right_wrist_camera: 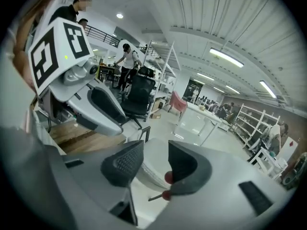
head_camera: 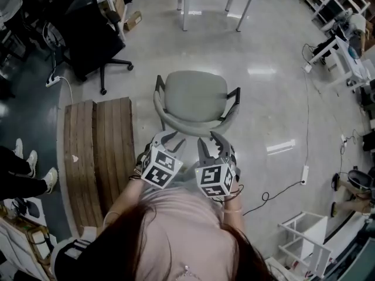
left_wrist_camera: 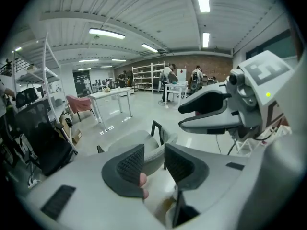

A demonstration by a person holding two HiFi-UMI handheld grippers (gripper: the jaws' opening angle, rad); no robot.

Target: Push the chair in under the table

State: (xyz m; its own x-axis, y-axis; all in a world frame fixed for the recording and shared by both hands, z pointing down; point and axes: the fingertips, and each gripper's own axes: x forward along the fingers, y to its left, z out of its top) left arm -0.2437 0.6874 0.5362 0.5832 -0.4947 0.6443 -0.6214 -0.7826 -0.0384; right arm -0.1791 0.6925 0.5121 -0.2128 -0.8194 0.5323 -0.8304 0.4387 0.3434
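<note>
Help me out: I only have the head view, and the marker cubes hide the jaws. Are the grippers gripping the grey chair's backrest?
Observer: No. In the left gripper view the left gripper has its jaws apart. The backrest of the grey chair shows in the gap, with no pad pressing on it.
Operator: And the right one?
Observer: The right gripper is open as well. The backrest rim shows between its jaws, ungripped.
Operator: Anything near the table that I can't see?
Observer: A pink chair stands by the left end of the white table, as the left gripper view shows it.
</note>
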